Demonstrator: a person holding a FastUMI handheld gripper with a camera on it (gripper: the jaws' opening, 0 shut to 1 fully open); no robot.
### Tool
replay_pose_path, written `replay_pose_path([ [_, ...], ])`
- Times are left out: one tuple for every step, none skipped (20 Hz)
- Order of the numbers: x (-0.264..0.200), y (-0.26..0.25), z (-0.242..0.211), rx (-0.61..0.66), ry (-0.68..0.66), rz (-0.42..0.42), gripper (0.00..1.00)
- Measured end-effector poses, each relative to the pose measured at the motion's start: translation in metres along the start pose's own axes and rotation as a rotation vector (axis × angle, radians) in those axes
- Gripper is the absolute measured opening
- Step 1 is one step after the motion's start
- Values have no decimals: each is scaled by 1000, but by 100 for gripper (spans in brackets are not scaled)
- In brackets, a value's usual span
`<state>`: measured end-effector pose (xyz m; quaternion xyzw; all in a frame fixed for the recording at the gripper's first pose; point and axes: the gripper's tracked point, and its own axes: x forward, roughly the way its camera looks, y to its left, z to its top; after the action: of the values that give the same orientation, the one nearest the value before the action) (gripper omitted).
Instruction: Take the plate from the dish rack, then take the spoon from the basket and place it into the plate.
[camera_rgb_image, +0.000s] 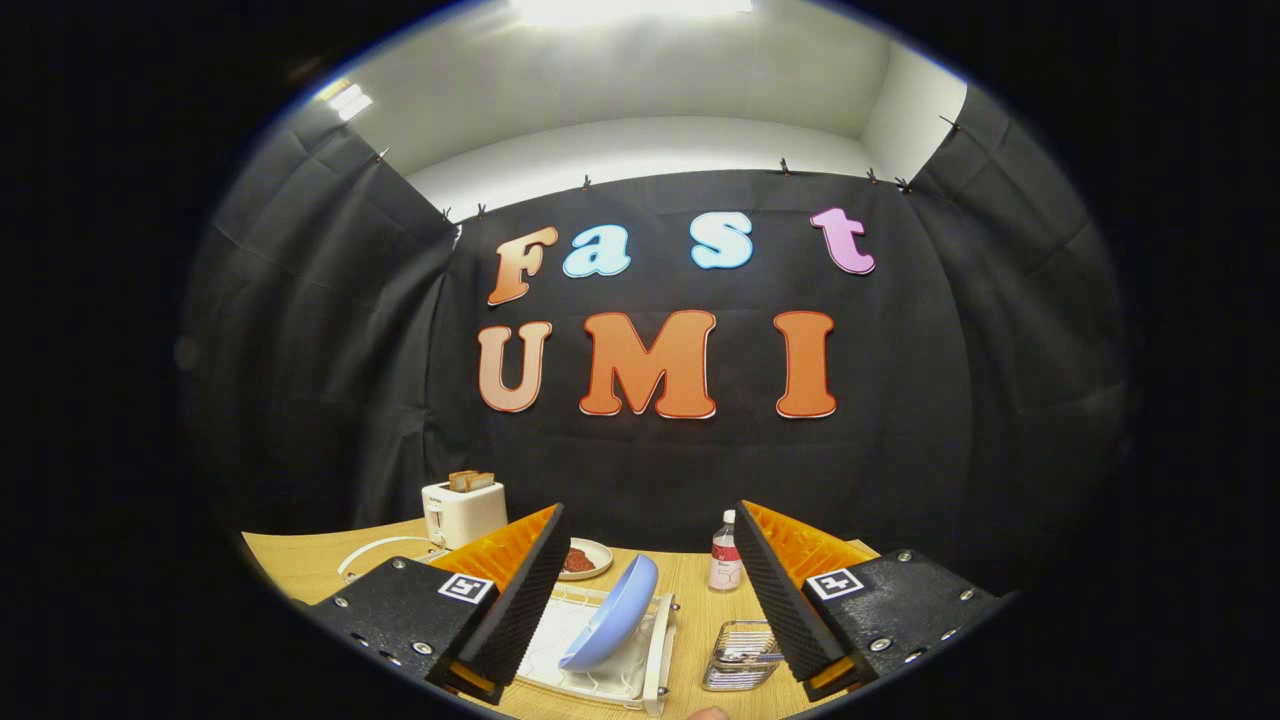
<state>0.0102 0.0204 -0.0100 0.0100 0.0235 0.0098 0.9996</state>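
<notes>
A light blue plate (615, 614) leans on its edge in a white dish rack (655, 660) on the wooden table, just ahead of my fingers and nearer the left one. A small wire basket (742, 656) with metal cutlery in it stands right of the rack, close to the right finger; I cannot pick out the spoon itself. My gripper (650, 590) is open above the table, its fingers wide apart with nothing between them.
A white toaster (463, 511) with bread slices stands at the back left, its cord looping on the table. A small white dish (585, 559) with dark red food sits behind the rack. A clear bottle (726, 552) stands at the back.
</notes>
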Motion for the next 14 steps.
replay_pose_path([
  [1,1,-2,3,7,5,98],
  [3,3,-4,4,19,10,98],
  [4,4,-7,8,33,13,98],
  [7,6,-9,13,48,20,98],
  [10,8,-11,20,63,27,98],
  [14,10,-14,28,81,35,98],
  [17,11,-18,35,102,39,98],
  [21,10,-22,39,128,39,98],
  [25,9,-28,37,159,32,98],
  [29,5,-34,30,195,15,98],
  [31,1,-38,23,224,-4,98],
  [36,-1,-41,14,245,-15,98],
  [39,-1,-45,1,269,-18,98],
  [44,-1,-48,-9,292,-18,98],
])
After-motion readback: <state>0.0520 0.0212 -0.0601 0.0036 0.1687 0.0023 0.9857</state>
